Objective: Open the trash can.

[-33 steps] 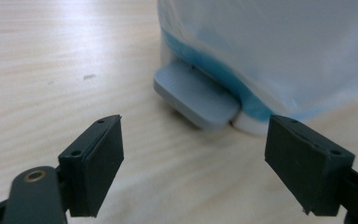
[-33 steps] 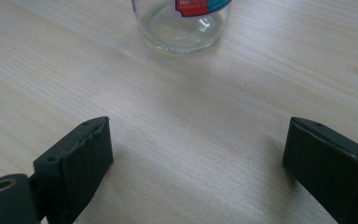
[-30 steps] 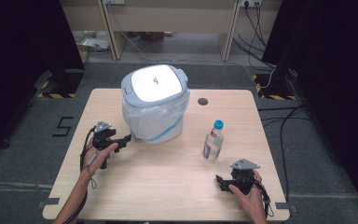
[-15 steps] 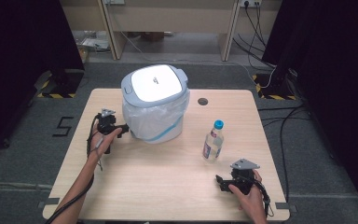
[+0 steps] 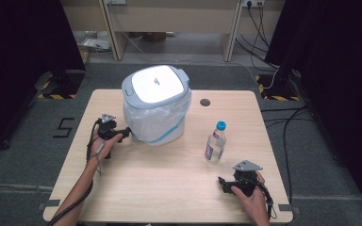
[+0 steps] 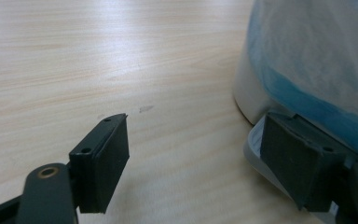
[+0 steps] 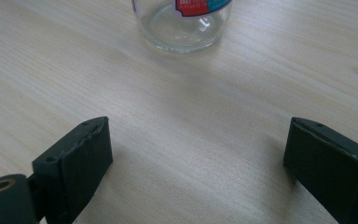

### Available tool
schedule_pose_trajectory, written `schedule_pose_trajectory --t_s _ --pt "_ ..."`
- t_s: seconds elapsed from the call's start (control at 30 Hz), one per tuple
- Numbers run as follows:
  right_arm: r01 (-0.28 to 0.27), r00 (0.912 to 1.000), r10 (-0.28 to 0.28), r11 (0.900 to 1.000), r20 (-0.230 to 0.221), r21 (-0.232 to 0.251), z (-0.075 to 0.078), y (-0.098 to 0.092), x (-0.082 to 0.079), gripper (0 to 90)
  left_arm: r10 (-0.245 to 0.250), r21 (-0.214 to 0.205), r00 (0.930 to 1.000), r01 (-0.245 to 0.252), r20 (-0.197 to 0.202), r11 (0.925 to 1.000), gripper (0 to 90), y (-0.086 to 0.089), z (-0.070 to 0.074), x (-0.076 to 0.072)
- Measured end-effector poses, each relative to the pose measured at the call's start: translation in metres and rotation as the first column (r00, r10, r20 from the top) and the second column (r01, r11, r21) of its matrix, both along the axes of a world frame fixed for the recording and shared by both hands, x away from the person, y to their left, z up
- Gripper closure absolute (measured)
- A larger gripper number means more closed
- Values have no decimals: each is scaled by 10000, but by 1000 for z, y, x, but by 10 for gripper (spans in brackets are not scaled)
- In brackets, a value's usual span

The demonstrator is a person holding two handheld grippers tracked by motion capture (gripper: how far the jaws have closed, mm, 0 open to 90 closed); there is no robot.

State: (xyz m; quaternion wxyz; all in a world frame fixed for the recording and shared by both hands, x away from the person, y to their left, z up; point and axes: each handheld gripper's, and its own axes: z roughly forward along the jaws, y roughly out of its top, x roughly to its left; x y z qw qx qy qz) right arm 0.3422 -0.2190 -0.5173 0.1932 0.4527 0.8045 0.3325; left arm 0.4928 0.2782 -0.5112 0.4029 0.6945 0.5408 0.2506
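Note:
A grey lidded bin (image 5: 156,103) lined with a white and blue bag stands at the table's back middle. My left gripper (image 5: 125,134) is low at the bin's left base, open. In the left gripper view my left gripper (image 6: 200,158) has one jaw against the bin's bottom rim (image 6: 256,149) and the other over bare wood. A clear water bottle (image 5: 215,142) with a blue cap stands right of the bin. My right gripper (image 5: 224,184) rests open near the front right edge. In the right gripper view my right gripper (image 7: 196,163) faces the bottle's base (image 7: 182,23).
The wooden table (image 5: 169,188) has a round cable hole (image 5: 205,102) behind the bottle. Cables trail over the grey floor to the right. A floor mark shaped like a 5 (image 5: 65,127) lies left of the table.
My left gripper has moved right and slightly back, from a spot apart from the bin to its left base. The right gripper and the bottle have stayed put.

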Motion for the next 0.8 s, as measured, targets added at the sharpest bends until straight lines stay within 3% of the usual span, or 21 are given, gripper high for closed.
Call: schedule_pose_trajectory --t_s 0.27,0.47,0.8 --pt "-11 10000 11 10000 24 -11 0 0 0 80 -218 249 9996 213 187 9995 238 -10 0 -39" --pt "-12 10000 12 10000 23 -9 0 0 0 80 -510 146 9982 505 328 9986 239 -20 -2 -62" --pt "35 10000 -35 10000 11 8 0 1 0 74 -757 -201 9965 764 350 9969 237 -38 -5 -75"
